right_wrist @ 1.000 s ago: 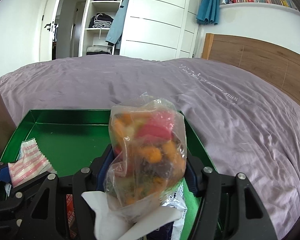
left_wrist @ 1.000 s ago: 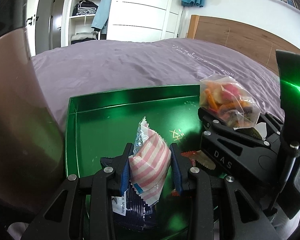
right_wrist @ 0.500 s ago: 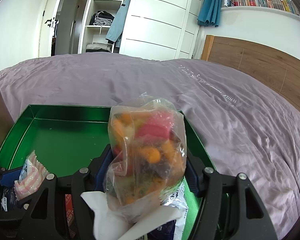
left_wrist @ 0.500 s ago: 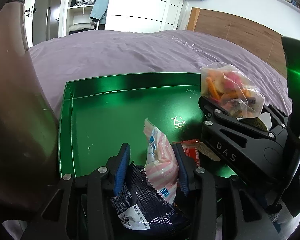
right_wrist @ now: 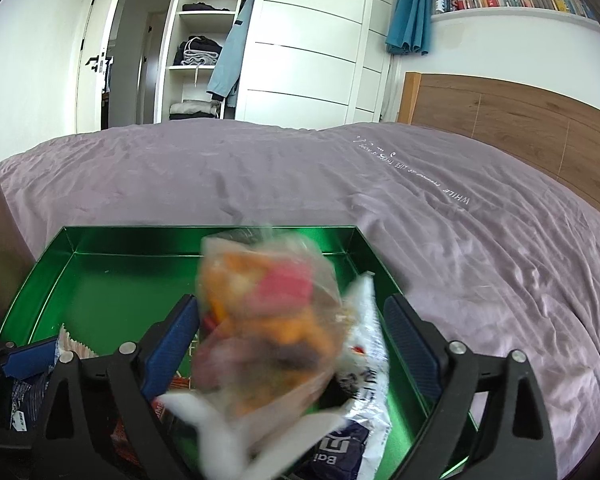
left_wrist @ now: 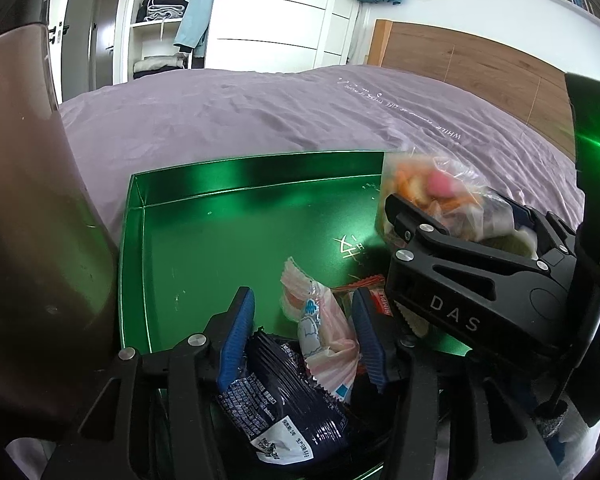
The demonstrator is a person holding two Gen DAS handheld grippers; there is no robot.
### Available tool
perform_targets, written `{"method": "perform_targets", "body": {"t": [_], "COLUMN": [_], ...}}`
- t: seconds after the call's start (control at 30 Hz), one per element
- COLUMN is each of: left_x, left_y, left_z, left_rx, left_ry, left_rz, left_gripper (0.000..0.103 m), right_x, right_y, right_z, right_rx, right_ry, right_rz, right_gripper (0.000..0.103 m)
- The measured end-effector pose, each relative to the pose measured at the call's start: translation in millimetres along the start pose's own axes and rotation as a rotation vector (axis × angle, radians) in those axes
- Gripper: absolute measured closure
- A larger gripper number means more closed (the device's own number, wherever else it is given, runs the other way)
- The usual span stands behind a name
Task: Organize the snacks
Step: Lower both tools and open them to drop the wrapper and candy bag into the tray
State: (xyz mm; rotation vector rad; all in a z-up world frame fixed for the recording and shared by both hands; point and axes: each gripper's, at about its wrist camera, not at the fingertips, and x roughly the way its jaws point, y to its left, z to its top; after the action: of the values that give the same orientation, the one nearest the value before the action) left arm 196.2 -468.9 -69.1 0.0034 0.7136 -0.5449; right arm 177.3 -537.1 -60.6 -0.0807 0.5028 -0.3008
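Left wrist view: the left hand-held gripper (left_wrist: 304,336) is opening; the pink-striped packet (left_wrist: 327,338), gripped a second ago, now lies loose between its pads, lower centre, on a dark blue packet (left_wrist: 284,396) in the green tray (left_wrist: 204,240).

Right wrist view: the right hand-held gripper (right_wrist: 296,340) is opening wide; the clear bag of mixed snacks (right_wrist: 268,328), earlier clamped, blurs unpinched between its pads at lower centre.

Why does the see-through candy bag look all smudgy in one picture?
Right wrist view: the clear snack bag is smeared by motion blur while the green tray stays sharp. Left wrist view: the same bag looks only slightly soft, and the tray floor carries bright glare.
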Motion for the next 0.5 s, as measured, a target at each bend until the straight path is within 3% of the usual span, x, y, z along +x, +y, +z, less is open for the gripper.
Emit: {"method": "perform_targets", "body": {"t": [0.5], "left_x": [-5.2], "left_y": [-2.7], "left_z": [-0.4], "left_rx": [0.01], "left_ry": [-0.021], "left_rz": [0.005], "left_gripper": [0.053], "right_x": [-6.6], "right_y": [-5.5], "right_z": [-2.3], "right_rx": [0.026], "right_ry": [-0.038], "right_rz": [-0.002], "right_gripper": [0.0]}}
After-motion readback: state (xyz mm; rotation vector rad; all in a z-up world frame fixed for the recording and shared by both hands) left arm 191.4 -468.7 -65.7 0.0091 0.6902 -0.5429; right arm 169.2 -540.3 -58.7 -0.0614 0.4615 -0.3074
